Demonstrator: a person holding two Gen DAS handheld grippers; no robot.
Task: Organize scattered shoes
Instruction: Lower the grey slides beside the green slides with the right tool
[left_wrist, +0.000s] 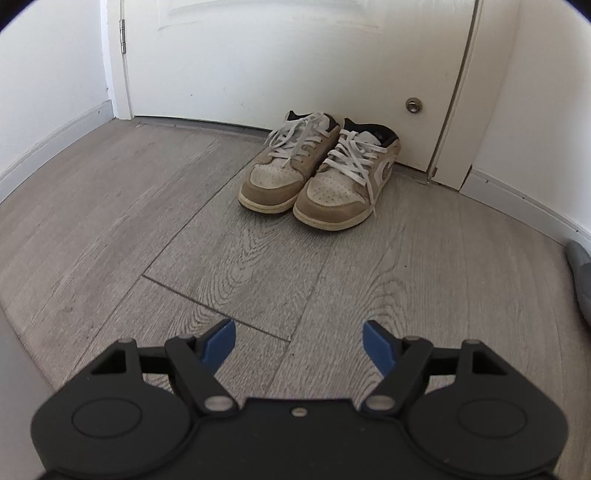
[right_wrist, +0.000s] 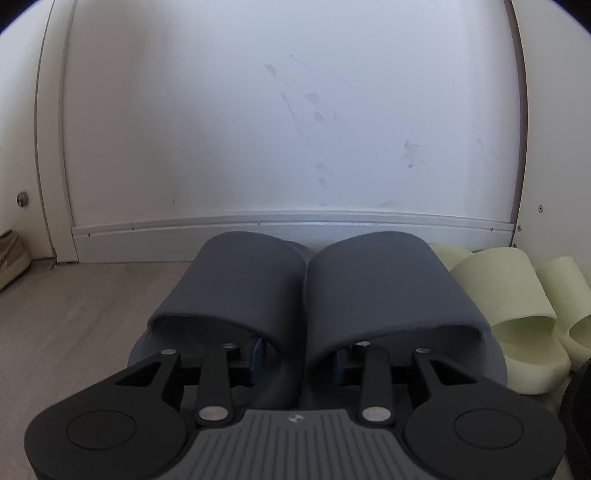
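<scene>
The right tool (right_wrist: 301, 356), each fingertip tucked under a strap and clenching neither, sits just behind the dark grey rubber slides (right_wrist: 306, 295), lying side by side, pointing at the far white wall (right_wrist: 258, 129).

Tan/white sneakers (left_wrist: 314, 173); grey, prob. pale-green slides (right_wrist: 509, 314).
</scene>
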